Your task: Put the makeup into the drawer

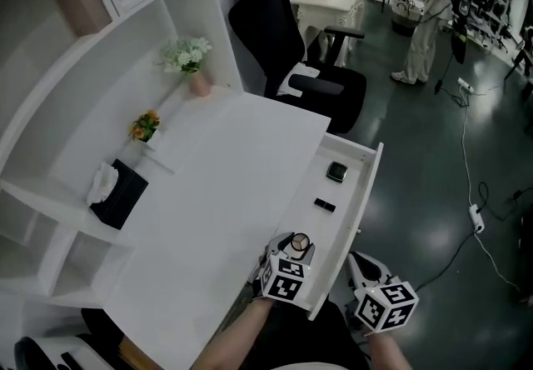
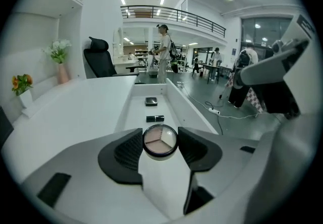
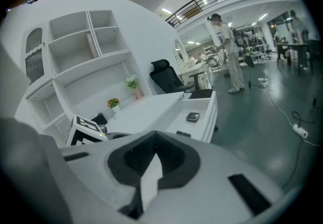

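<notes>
Currently the round makeup compact [image 2: 160,141] is clamped by its rim in the left tool [image 1: 297,245], jaws partly open, above the near end of the open drawer [image 1: 367,185], probably for release there. The right tool [image 3: 151,165] is closed, empty, beside the desk [image 1: 225,193].

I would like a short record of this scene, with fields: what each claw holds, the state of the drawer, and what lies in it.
left claw: shut on the round compact
right claw: shut, nothing between its jaws
drawer: open, pulled out from the white desk
in the drawer: square compact and small black stick, lying apart
task state: round compact held at the drawer's near end, not yet set down
</notes>
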Demonstrator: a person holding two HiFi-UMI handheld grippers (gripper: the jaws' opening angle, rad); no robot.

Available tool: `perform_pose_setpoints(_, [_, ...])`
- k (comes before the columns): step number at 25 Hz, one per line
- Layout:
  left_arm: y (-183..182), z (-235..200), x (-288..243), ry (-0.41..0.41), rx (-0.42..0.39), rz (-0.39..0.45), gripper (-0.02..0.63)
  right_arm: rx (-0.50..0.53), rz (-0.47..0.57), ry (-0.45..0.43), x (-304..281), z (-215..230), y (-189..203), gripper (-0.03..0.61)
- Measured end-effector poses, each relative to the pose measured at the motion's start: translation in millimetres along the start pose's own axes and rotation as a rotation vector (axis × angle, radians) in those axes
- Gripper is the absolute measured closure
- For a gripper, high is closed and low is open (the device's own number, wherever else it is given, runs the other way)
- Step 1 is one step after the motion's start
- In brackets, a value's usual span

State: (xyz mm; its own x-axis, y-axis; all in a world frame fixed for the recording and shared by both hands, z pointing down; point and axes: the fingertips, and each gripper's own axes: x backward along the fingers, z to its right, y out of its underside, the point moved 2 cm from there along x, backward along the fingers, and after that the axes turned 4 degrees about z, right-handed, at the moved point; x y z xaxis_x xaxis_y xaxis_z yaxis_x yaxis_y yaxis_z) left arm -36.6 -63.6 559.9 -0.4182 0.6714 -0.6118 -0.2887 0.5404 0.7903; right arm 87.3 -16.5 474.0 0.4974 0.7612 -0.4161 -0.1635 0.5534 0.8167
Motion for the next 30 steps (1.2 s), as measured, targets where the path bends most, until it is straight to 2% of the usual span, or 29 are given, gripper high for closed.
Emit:
perform_pose_setpoints(5, [19.2,15.6,-28.5,0.034,-0.034,-0.062,0.393,-0.027,0.01,0.059,11.8,17.5,3.2,0.577])
perform_pose_setpoints(13, [42.9,18.5,-67.3,0.014,-0.058,-0.137,0.393,-0.061,0.009,0.109,18.9,43.4,6.9,0.577])
perform_pose_setpoints(30, [65.5,5.2,-104.9,-0.008,-0.031,-0.22,0.391,-0.09,-0.021,0.118,5.4,62.8,6.8,0.577])
